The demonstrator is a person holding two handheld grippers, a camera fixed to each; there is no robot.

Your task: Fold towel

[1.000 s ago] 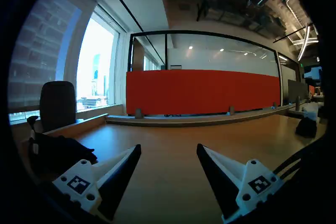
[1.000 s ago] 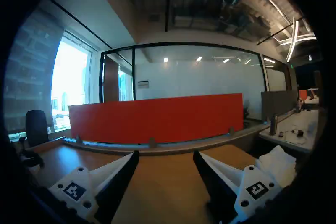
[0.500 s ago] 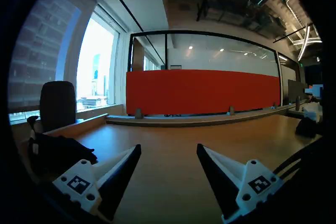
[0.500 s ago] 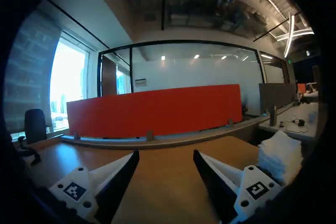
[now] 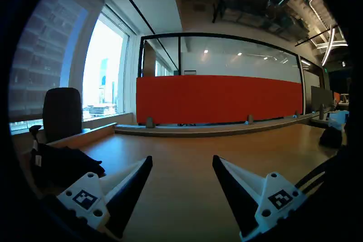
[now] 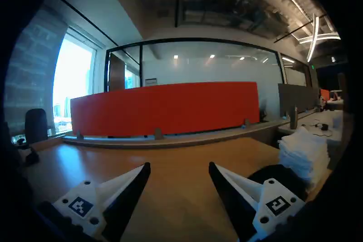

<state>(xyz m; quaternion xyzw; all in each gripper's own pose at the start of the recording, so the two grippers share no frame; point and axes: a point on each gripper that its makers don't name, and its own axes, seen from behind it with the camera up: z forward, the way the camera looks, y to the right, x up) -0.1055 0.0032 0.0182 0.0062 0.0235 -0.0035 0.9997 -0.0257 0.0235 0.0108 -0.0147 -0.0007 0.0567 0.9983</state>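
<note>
The left gripper (image 5: 181, 158) and right gripper (image 6: 179, 165) are wide open and hold nothing, above bare tabletop (image 5: 190, 140). The towel stack (image 6: 303, 156) on the right looks closer now.

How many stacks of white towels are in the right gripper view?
1: the towel stack sits far right, by the edge of the wooden desk, beyond the right hand-held gripper; more may be hidden.

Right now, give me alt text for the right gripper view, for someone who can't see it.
The right gripper, open and empty, points across a wooden table; a stack of folded white towels sits to its right. An orange divider runs along the table's far edge.
</note>
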